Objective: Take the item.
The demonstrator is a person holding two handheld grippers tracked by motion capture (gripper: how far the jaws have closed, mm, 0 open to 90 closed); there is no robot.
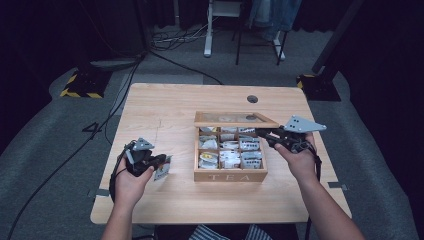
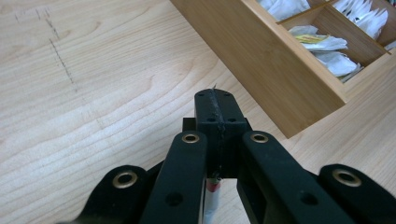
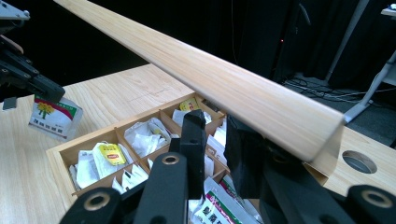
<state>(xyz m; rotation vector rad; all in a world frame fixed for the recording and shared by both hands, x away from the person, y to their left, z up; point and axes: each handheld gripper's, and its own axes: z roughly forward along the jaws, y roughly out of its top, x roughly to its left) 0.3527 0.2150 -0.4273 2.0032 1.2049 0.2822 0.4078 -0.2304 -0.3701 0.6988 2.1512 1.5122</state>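
Two tools are at work over a pale wooden table (image 1: pixel 165 107): the left tool (image 2: pixel 218 109) has its jaws pressed together on a tea sachet (image 1: pixel 162 168), whose thin edge shows between the jaws in the left gripper view and whose printed face hangs below the same tool in the right gripper view, in the air just left of the wooden tea box (image 1: pixel 230 175). The right tool (image 3: pixel 219 140) hovers above the right side of the box with its jaws a narrow gap apart, holding nothing, just under the raised lid (image 3: pixel 224 88), which slants across the right gripper view; whether a jaw touches the lid I cannot tell. The box stands open near the middle of the table, its compartments stuffed with more sachets (image 3: pixel 105 156). The held sachet is likely feather-light, flat and limp, a paper or foil envelope that crumples easily and could slide out of a loose pinch, so a grip well in from the edge, across its flat faces, seems safest. The lid is stiff wood on hinges, heavier, and best caught at its free front edge.
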